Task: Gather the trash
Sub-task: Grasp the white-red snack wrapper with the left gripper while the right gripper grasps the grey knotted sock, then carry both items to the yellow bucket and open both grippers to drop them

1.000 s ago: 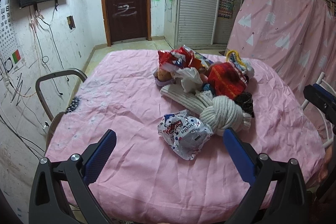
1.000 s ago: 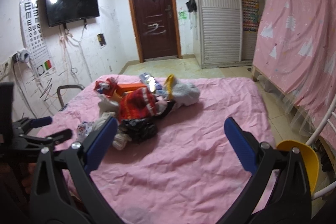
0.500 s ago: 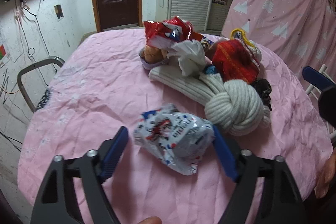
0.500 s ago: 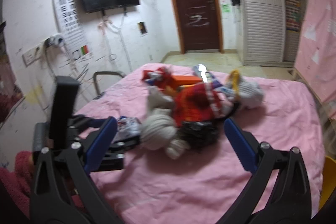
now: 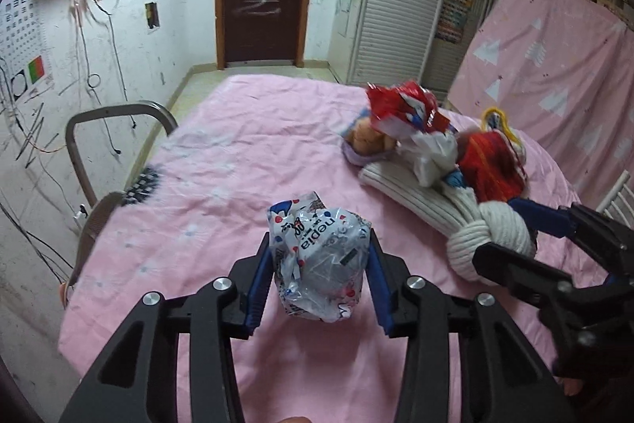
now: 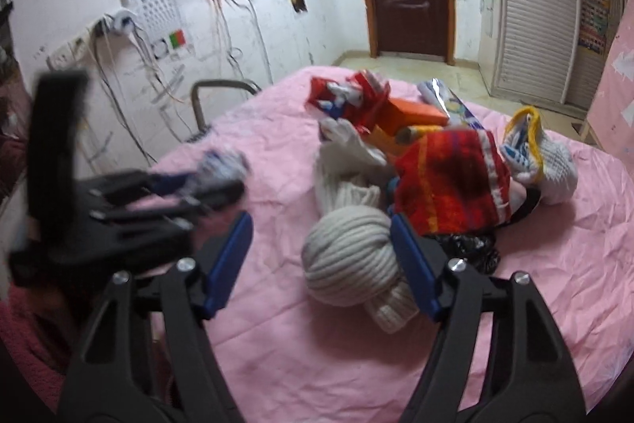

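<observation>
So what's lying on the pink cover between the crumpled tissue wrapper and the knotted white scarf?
Nothing: in the left wrist view, only bare pink cover separates the wrapper from the knotted scarf.

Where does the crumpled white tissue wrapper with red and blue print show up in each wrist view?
Left wrist: the tissue wrapper sits low in the centre, squeezed between the left gripper fingers.
Right wrist: blurred at middle left, at the tip of that gripper.
Shared landmark: the cream knotted scarf, on the pink sheet.
</observation>
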A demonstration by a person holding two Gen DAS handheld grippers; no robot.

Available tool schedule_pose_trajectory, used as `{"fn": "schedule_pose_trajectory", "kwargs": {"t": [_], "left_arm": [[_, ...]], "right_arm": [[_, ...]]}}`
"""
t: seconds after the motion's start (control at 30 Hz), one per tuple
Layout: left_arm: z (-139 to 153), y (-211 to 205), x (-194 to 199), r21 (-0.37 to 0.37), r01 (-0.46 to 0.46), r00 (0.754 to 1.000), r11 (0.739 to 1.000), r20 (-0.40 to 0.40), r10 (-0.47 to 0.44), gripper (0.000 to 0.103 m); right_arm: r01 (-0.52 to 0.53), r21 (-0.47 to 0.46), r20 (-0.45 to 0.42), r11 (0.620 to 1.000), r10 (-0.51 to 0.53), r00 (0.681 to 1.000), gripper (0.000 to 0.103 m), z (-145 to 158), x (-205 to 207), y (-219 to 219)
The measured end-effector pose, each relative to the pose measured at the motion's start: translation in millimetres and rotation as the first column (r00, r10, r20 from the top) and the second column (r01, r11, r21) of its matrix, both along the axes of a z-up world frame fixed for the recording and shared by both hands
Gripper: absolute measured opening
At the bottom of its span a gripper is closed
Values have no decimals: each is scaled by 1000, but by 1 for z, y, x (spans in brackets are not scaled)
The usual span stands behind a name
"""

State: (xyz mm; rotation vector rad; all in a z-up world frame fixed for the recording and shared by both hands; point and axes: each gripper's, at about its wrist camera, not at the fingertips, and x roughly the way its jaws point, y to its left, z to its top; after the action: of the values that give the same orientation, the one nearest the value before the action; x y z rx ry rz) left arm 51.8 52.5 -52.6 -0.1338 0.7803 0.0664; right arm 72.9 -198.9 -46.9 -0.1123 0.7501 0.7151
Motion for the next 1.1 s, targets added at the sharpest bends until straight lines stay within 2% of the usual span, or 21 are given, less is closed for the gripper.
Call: {"fn": "schedule_pose_trajectory", "kwargs": {"t": [0.13,0.27,0.4,0.53,0.73,0.87,1.1], "left_arm": [[8,4,-5,2,-17,1000,1000,21,17,34],[16,4,-9,5,-23,999,1000,36,23,34],[23,8,-15,9,-28,998,1000,54,27,34],[30,4,-21,27,-43,996,999,75,41,34],[44,-4,-29,39,-65,993,997,106,60,34],[52,-19,-33,56,-46,992,997,122,39,34],[69,-60,-34,71,28,986,997,164,-40,34]], "right_arm": [[22,-82,22,996,-20,1000,69,-8,2,7],[48,-144,33,988,-43,999,56,-17,8,9],[46,-145,46,988,-39,998,54,-18,7,6],[4,-43,13,999,-3,1000,54,-9,1,-3],[-44,81,33,996,41,999,54,17,-19,-23],[-21,146,53,989,13,999,54,33,-25,-47],[93,219,94,971,-115,989,54,47,-33,-109]]}}
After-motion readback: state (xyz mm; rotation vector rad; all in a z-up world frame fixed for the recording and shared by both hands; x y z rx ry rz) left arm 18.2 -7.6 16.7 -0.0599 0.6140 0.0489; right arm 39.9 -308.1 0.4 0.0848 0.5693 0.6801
